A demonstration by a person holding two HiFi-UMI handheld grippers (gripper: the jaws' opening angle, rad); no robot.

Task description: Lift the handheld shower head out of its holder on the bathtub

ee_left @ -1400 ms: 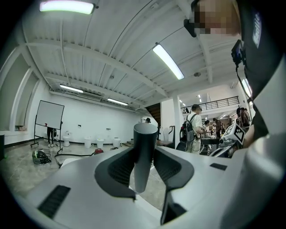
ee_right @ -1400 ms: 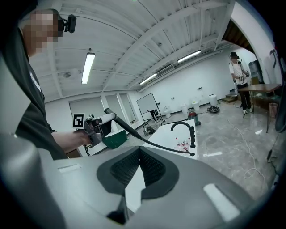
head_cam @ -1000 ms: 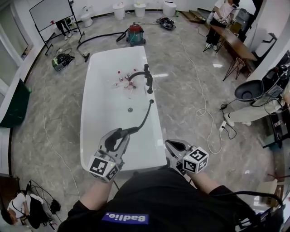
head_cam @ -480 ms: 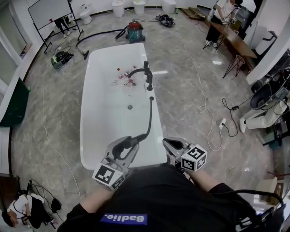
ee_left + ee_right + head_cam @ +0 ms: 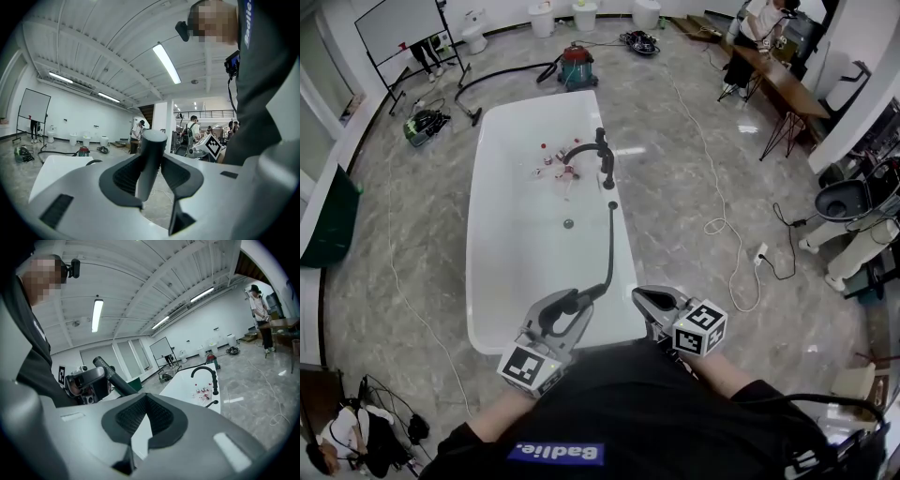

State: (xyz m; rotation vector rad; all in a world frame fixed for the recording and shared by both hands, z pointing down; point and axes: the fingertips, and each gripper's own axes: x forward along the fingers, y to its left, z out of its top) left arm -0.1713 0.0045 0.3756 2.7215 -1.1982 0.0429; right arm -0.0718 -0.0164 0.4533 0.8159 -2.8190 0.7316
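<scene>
My left gripper (image 5: pixel 559 306) is shut on the dark handle of the handheld shower head (image 5: pixel 569 300), which is out of its holder and held over the near end of the white bathtub (image 5: pixel 487 244). Its black hose (image 5: pixel 610 248) runs back to the small holder (image 5: pixel 613 205) on the tub's right rim, near the black faucet (image 5: pixel 602 155). In the left gripper view the handle (image 5: pixel 150 161) stands between the pads. My right gripper (image 5: pixel 652 302) hovers just right of the tub's near corner, shut and empty. The right gripper view shows the shower head (image 5: pixel 112 377) in the left gripper.
Small bottles (image 5: pixel 555 167) lie in the tub near the faucet, with the drain (image 5: pixel 569 223) below them. A red vacuum cleaner (image 5: pixel 578 67) and its hose sit beyond the tub. A white cable (image 5: pixel 722 225) trails over the floor at right. People stand at a table (image 5: pixel 769 70).
My left gripper has carried the shower head a little right and nearer to me along the tub's near end, with the hose trailing after it. The right gripper has stayed put.
</scene>
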